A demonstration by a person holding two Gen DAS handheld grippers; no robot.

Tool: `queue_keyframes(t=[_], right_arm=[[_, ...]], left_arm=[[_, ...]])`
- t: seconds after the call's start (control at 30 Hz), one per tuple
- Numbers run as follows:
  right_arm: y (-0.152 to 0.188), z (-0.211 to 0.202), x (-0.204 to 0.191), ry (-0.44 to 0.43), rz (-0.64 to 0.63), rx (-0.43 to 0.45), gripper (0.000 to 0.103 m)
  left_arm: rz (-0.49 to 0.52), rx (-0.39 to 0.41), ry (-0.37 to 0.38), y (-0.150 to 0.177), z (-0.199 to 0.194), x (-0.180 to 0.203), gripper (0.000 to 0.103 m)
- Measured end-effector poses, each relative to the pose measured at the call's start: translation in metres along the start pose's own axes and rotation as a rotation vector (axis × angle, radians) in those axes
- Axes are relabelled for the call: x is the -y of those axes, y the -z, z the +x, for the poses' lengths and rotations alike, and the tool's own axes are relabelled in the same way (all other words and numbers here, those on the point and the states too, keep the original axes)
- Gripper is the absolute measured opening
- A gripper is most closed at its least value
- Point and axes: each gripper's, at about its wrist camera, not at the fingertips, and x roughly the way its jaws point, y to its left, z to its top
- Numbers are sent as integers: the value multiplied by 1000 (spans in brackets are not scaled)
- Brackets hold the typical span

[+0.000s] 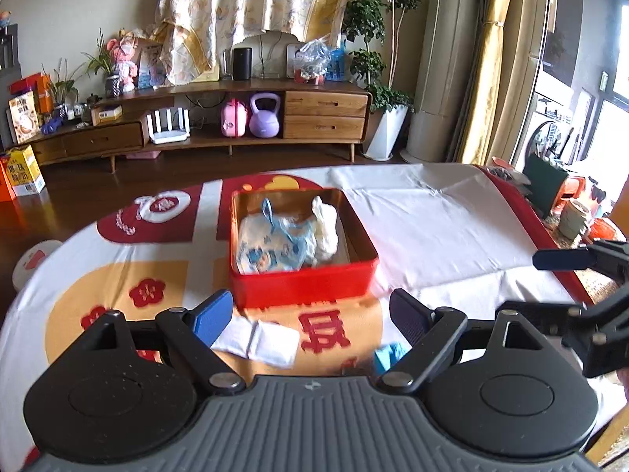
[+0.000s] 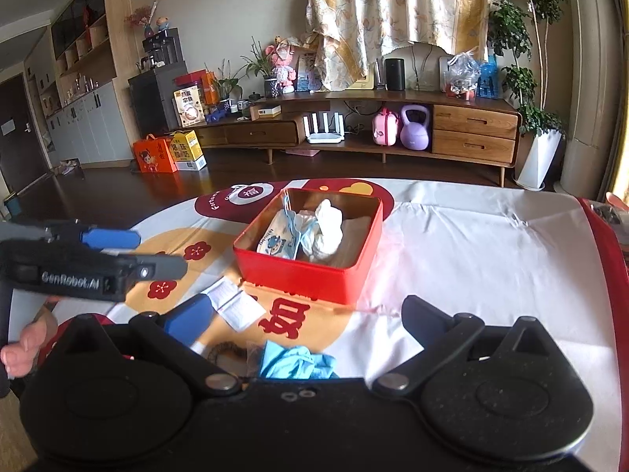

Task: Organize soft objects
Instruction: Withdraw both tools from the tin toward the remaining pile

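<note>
Both of our hand-held grippers, left (image 1: 310,314) and right (image 2: 310,320), hung spread and empty over the worktop (image 1: 432,220). Beyond them sat the square red tin box (image 2: 310,275) holding a printed blue pouch (image 2: 275,242) and crumpled white cloth (image 2: 328,232); a light blue cloth (image 2: 295,362) lay near us.
</note>
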Motion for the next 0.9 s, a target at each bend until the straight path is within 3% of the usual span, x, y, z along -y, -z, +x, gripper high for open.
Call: queue_keyframes(t=[0.37,0.9], right_arm=[[30,10,-5,11,4,-44,103],[60,41,-8,6,64,-123,101]], left_arm=[[-49,-39,0,53,-1,7,87],[-3,-93,22,103,22,26,87]])
